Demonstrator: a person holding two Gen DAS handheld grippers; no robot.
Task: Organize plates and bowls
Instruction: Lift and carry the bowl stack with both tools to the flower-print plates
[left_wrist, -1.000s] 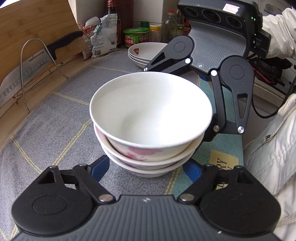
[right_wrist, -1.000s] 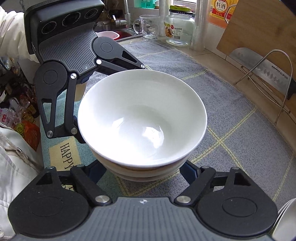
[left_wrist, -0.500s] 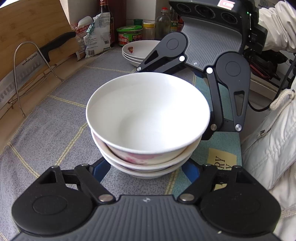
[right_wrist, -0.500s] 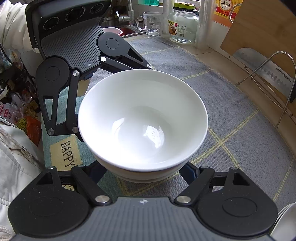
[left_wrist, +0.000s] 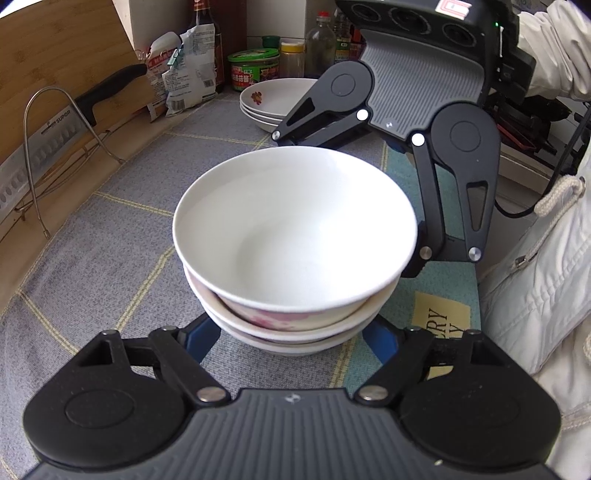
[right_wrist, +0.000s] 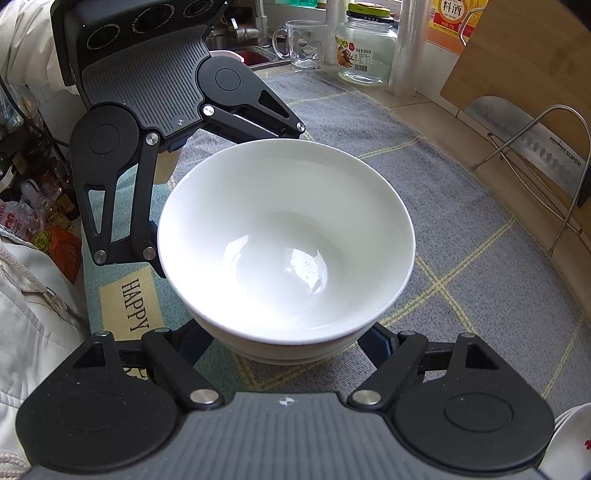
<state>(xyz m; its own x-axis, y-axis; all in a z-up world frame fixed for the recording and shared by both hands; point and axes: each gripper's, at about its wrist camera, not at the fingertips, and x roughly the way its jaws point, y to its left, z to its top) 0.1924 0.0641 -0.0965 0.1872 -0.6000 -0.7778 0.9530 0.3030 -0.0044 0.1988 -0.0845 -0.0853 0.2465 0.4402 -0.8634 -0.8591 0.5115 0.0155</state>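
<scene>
White porcelain, three bowls nested: the stack of bowls (left_wrist: 295, 236) stands on the grey mat (left_wrist: 110, 240) where it stood a second ago, between my two tools. What changed is small. The right gripper (right_wrist: 284, 343) has drawn its blue fingers (right_wrist: 192, 341) in until they clench the lower bowls. The left gripper (left_wrist: 290, 339) narrowed only slightly, and the rim hides whether it touches, so I cannot tell its hold. I judge the stack is now secured for carrying, perhaps toward the plates (left_wrist: 273, 99).
</scene>
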